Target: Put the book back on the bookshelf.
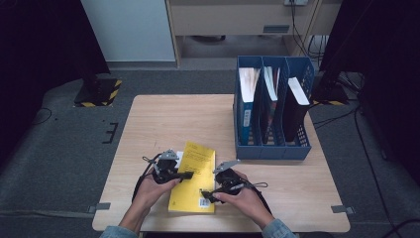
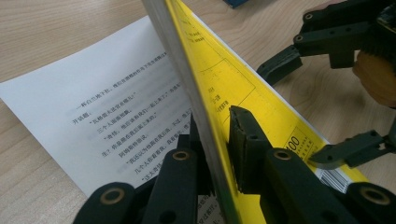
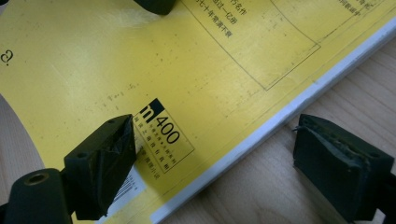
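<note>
The left gripper [image 2: 219, 154] is clamped on the lifted edge of the yellow book [image 1: 193, 176], which lies near the table's [image 1: 163, 119] front; the right gripper [image 3: 224, 163] is held open astride its other edge.

In the left gripper view the top of the yellow book [image 2: 219, 88] runs out past the upper edge, and the printed lines on the white page [image 2: 93, 107] blur away from the left claw [image 2: 219, 154]. In the right gripper view the cover's small print [image 3: 161, 140] is too fine to read. In the high view the file-holder's [image 1: 272, 144] book titles are unreadable.
</note>
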### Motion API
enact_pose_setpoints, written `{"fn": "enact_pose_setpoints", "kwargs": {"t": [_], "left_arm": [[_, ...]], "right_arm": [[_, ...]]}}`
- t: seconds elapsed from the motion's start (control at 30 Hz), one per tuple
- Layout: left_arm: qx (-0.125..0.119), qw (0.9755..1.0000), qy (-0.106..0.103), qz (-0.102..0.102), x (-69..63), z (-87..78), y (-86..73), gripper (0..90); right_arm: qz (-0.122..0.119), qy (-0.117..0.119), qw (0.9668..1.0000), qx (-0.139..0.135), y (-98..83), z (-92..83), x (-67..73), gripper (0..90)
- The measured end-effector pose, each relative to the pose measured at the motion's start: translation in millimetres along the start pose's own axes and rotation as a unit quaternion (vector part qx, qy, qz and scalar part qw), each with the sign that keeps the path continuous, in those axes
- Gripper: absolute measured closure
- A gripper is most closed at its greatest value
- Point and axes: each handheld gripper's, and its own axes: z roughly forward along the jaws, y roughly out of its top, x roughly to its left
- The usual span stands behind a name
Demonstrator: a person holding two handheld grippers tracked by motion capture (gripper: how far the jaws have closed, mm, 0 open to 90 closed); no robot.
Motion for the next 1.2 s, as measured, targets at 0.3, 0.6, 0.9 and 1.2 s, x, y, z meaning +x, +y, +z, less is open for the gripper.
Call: {"fn": "enact_pose_setpoints", "kwargs": {"t": [0.3,0.6,0.9,1.2], "left_arm": [[-0.009,0.9999,-0.006,0.004,-0.7,-7.0,1.7,81.6],[-0.015,0.9997,-0.011,0.014,-6.3,-13.5,4.8,82.7],[-0.005,0.9995,-0.001,0.03,-9.7,-17.9,8.0,82.1],[-0.006,0.9989,0.009,0.046,-9.3,-28.4,18.8,82.5]], "right_arm": [[0.018,0.014,0.9997,0.005,12.1,5.4,-11.5,11.5],[0.035,0.048,0.9982,-0.004,18.9,9.9,-22.8,11.5],[0.074,0.091,0.9931,-0.006,24.1,8.9,-38.0,24.8],[0.066,0.074,0.9946,-0.03,35.1,-7.0,-36.3,35.6]]}}
